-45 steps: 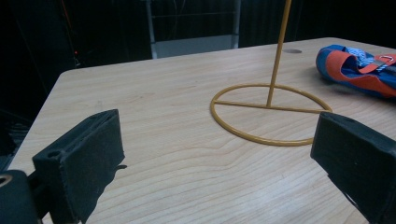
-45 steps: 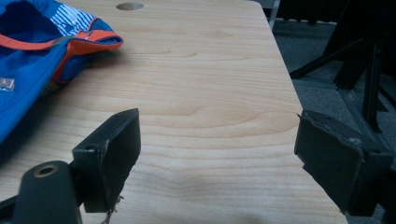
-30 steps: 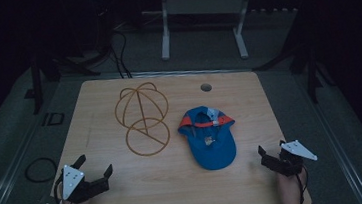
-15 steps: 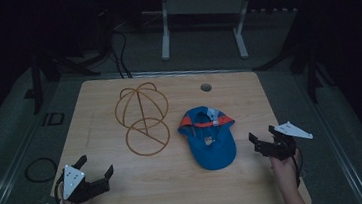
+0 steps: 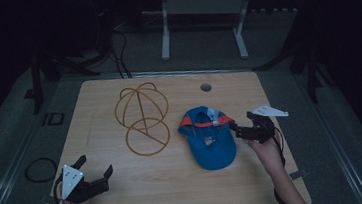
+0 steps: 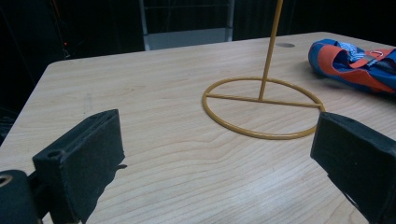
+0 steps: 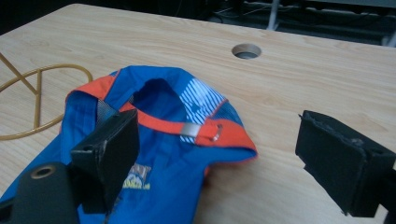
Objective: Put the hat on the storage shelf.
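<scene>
Right gripper (image 5: 243, 130), jaws spread, is poised at the blue cap (image 5: 207, 138) lying beside the wire stand (image 5: 142, 117); the orange-edged rim is best pinched squarely. Left gripper (image 5: 95, 172) is spread, idle

The high view looks forward and down on the whole table (image 5: 128, 197) from above its near edge. The left gripper view sits low at the near left, facing far-right over the stand (image 6: 261, 109). The right gripper view hangs close over the cap (image 7: 168, 154); all three share stand and cap.
</scene>
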The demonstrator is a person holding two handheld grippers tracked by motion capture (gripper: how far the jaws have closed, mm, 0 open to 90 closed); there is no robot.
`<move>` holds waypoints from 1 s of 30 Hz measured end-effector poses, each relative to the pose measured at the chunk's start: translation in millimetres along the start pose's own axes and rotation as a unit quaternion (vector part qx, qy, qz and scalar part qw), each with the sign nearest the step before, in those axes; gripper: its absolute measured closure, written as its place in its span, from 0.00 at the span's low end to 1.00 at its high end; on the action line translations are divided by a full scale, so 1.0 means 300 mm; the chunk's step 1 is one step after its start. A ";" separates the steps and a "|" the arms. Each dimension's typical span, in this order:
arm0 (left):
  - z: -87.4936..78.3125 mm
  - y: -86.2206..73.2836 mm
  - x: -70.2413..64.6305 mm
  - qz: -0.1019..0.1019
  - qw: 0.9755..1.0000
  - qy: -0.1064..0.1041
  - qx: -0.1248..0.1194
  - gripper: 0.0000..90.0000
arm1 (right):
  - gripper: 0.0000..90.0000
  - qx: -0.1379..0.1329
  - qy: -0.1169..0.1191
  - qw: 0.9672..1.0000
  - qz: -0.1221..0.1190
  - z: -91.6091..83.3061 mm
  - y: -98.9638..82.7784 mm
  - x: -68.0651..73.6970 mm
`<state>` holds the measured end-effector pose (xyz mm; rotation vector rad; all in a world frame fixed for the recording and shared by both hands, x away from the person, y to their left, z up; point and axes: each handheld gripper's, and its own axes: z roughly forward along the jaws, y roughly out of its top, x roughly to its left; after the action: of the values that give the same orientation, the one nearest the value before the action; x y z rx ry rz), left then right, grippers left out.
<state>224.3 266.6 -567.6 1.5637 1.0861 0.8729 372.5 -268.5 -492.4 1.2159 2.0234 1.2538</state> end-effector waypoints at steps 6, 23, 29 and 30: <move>0.001 -0.001 -0.006 0.008 1.000 -0.006 -0.001 0.03 | 0.19 0.010 0.021 1.000 -0.007 0.070 0.033 0.005; -0.002 0.000 -0.001 0.002 1.000 -0.008 -0.005 0.03 | 0.34 0.056 0.044 0.996 -0.045 0.281 0.074 0.034; -0.002 0.001 -0.001 0.003 1.000 -0.010 -0.005 0.03 | 0.35 0.081 0.034 0.995 -0.041 0.354 0.074 0.013; -0.001 0.000 -0.001 0.002 1.000 -0.011 -0.005 0.03 | 0.35 0.089 0.031 0.995 -0.043 0.372 0.074 0.008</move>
<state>223.9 266.4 -567.4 1.5640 1.0626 0.8601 464.1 -210.1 -525.9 1.1686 2.2472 1.1027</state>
